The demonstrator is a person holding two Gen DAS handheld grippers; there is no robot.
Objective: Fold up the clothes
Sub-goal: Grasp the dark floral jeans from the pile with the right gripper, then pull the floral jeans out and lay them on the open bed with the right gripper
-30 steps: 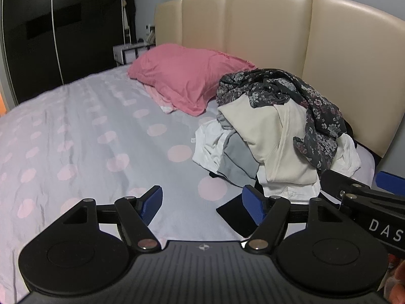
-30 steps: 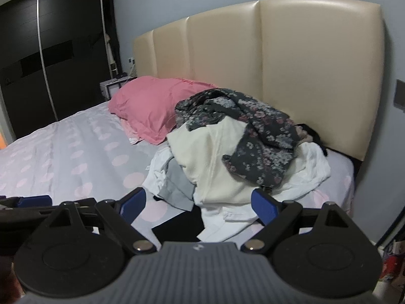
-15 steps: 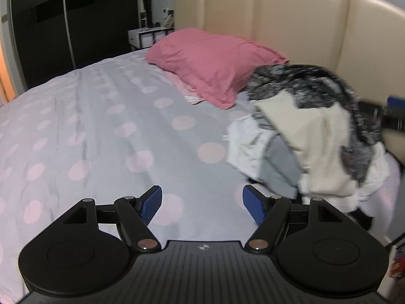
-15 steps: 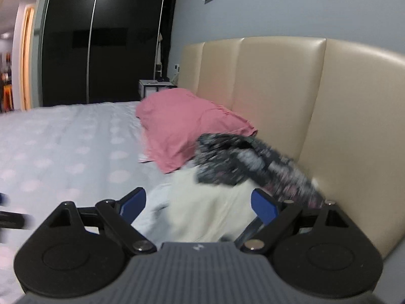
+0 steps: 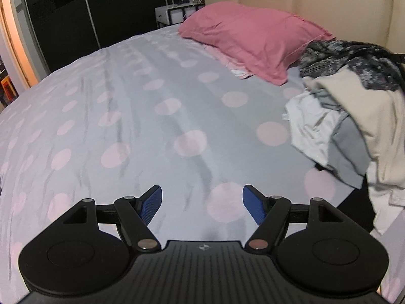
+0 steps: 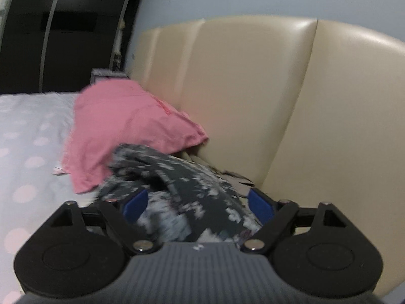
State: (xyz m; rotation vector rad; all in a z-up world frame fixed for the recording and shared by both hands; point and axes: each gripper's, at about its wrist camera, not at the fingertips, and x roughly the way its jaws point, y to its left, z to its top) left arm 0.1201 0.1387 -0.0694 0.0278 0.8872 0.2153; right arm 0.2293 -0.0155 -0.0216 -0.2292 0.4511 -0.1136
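Observation:
A heap of clothes [image 5: 354, 116] lies at the right side of the bed, by the headboard: cream, grey and white garments under a dark floral garment [image 5: 354, 58]. In the left wrist view my left gripper [image 5: 202, 204] is open over bare bedsheet, left of the heap, with nothing between its fingers. My right gripper [image 6: 198, 202] is open and hangs right over the dark floral garment [image 6: 192, 190], whose cloth fills the gap between the blue pads. The jaws stand wide apart and do not pinch it.
A pink pillow [image 5: 250, 35] lies against the cream padded headboard [image 6: 253, 96]. The grey bedsheet with pink dots [image 5: 126, 116] spreads wide to the left. A dark wardrobe [image 5: 88, 12] and a small white bedside shelf [image 5: 174, 12] stand beyond the bed.
My left gripper has swung left, away from the heap, over the open sheet. My right gripper has moved forward and down until the floral garment sits between its open fingers.

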